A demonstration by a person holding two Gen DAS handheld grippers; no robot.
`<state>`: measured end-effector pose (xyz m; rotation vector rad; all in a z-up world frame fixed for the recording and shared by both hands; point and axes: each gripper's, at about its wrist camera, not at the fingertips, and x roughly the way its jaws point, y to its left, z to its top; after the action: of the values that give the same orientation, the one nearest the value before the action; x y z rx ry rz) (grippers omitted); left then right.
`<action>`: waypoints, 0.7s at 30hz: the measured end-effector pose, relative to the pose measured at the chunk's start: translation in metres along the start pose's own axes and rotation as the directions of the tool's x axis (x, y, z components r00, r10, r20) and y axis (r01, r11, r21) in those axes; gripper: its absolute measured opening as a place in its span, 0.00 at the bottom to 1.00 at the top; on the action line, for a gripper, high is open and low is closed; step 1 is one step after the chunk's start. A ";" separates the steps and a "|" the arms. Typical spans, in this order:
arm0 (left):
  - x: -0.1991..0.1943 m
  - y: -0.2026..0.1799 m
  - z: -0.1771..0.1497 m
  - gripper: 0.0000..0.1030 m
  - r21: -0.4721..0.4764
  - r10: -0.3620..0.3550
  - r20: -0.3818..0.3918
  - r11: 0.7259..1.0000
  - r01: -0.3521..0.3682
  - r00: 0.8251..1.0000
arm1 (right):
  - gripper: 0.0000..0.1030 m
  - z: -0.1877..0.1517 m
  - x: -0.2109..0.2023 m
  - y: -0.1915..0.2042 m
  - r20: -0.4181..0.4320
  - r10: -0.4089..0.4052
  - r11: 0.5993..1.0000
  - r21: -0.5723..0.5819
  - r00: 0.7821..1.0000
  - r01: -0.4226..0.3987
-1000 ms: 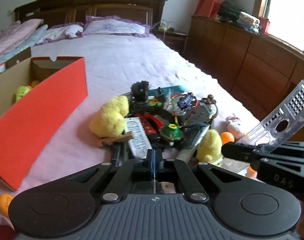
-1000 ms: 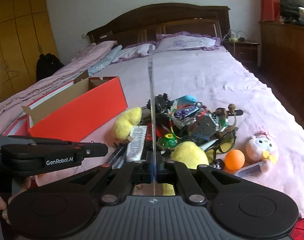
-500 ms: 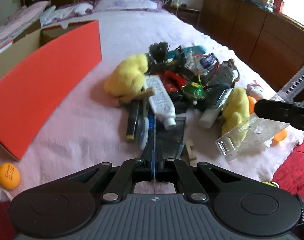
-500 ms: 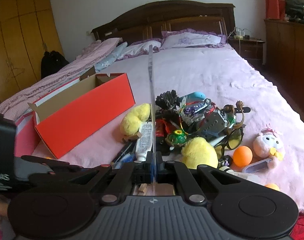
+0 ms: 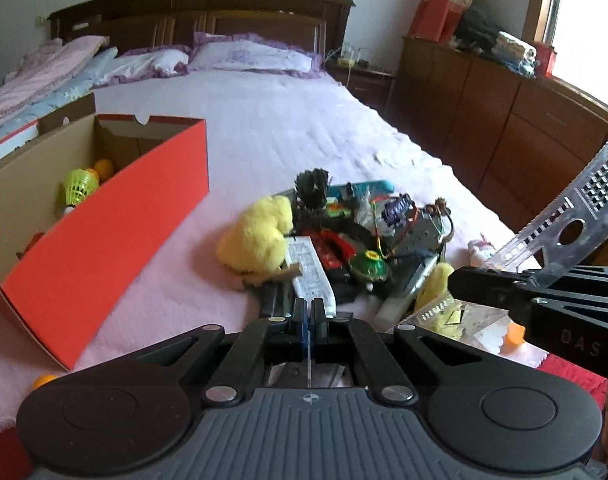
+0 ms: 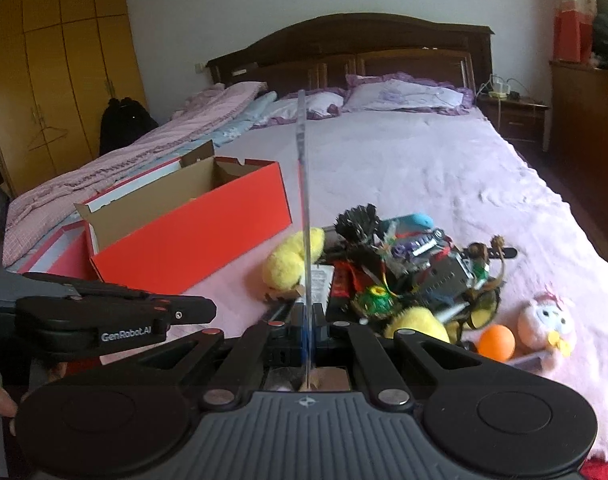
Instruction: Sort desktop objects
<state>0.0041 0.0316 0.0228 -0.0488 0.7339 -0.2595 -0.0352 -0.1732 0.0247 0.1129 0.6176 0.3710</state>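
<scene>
Left wrist view: looking along the left claw (image 5: 307, 308), its two fingers pressing tight together and gripping nothing that can be seen. Showing a red box (image 5: 104, 240) sitting open on a bed (image 5: 284, 120), with a yellow-green shuttlecock (image 5: 78, 188) lying inside it. Showing a pile (image 5: 344, 240) of small mixed things lying to the right of the red box, well apart from it, with a yellow plush toy (image 5: 256, 240) resting on the side of the pile nearest the box. Showing the right claw (image 5: 456, 280) reaching in far to the right of the red box, clamping shut on a clear ruler (image 5: 564, 236) that is tilting up and away from the box, raised above the pile.

Right wrist view: looking along the right claw, its fingers squeezing the ruler, which is standing edge-on and rising straight up the middle, just right of the red box. Showing the left claw hovering in front of the red box, fingers touching, carrying nothing. Showing an orange ball (image 6: 497, 342) and a pink plush toy (image 6: 546, 322) lying beyond the pile, on its side farthest from the red box.
</scene>
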 end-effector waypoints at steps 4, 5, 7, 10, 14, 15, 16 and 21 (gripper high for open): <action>-0.006 0.009 0.009 0.03 -0.034 -0.004 0.017 0.999 0.004 1.000 | 0.02 0.009 0.006 0.004 -0.003 0.023 1.000 -0.004 1.000 -0.023; -0.008 0.013 0.012 0.03 -0.044 -0.005 0.026 0.999 0.006 1.000 | 0.02 0.011 0.008 0.006 -0.003 0.028 1.000 -0.009 1.000 -0.028; -0.014 0.019 0.019 0.03 -0.057 0.002 0.043 0.998 0.000 0.999 | 0.02 0.016 0.010 0.009 -0.005 0.038 0.999 -0.019 0.999 -0.038; -0.019 0.026 0.031 0.03 -0.053 0.037 0.059 0.998 -0.033 0.998 | 0.02 0.023 0.015 0.014 -0.007 0.054 0.998 -0.033 0.999 -0.054; -0.016 0.034 0.040 0.03 -0.059 0.081 0.041 0.995 -0.078 0.996 | 0.02 0.032 0.022 0.022 -0.008 0.075 0.996 -0.053 0.997 -0.076; -0.014 0.036 0.041 0.03 -0.066 0.088 0.031 0.994 -0.086 0.996 | 0.02 0.035 0.025 0.025 -0.010 0.080 0.995 -0.058 0.997 -0.081; -0.011 0.038 0.042 0.03 -0.072 0.094 0.021 0.993 -0.093 0.995 | 0.02 0.037 0.028 0.027 -0.012 0.085 0.994 -0.063 0.996 -0.086; 0.001 0.046 0.043 0.03 -0.105 0.124 -0.016 0.987 -0.125 0.992 | 0.02 0.045 0.044 0.036 -0.035 0.097 0.992 -0.083 0.995 -0.100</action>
<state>0.0431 0.0742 0.0479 -0.1020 0.7566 -0.1012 0.0134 -0.1228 0.0453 0.0567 0.6273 0.4948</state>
